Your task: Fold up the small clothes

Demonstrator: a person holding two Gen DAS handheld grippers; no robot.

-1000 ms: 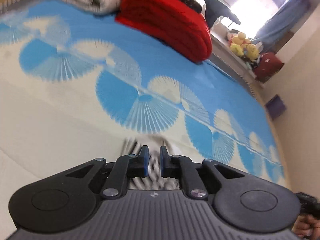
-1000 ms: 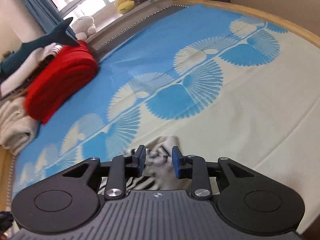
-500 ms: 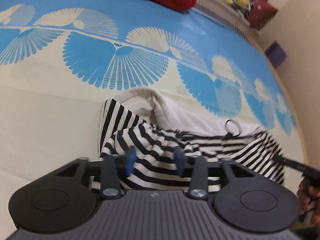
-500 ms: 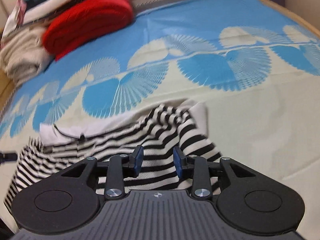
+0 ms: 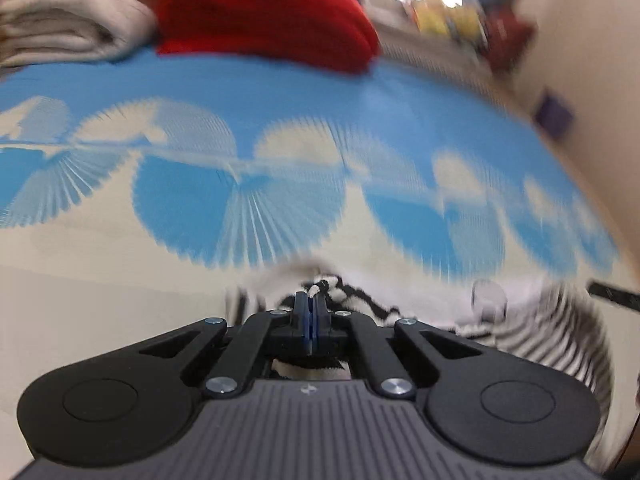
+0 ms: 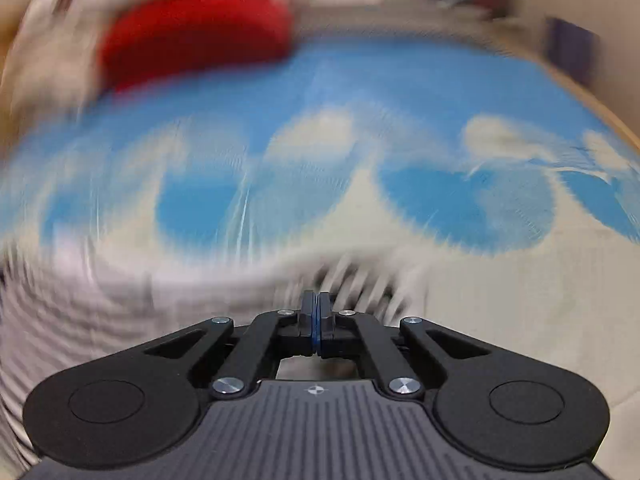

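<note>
Left wrist view shows our left gripper [image 5: 311, 312] now clamped on the striped garment [image 5: 532, 320], our right gripper [image 6: 315, 312] likewise clamped on it, both open moments ago, so lifting from the bedspread [image 5: 280, 112] can begin.

Left claw [image 5: 311, 303] and right claw [image 6: 316, 302] both clamped shut, angled downward.

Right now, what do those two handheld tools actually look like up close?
Both match: the left tool and right tool are matte black plastic, with two slim fingers lined by blue pads, angled linkage bars pinned with silver screws, round discs at either side, and a grey ribbed base carrying a small white emblem.
</note>
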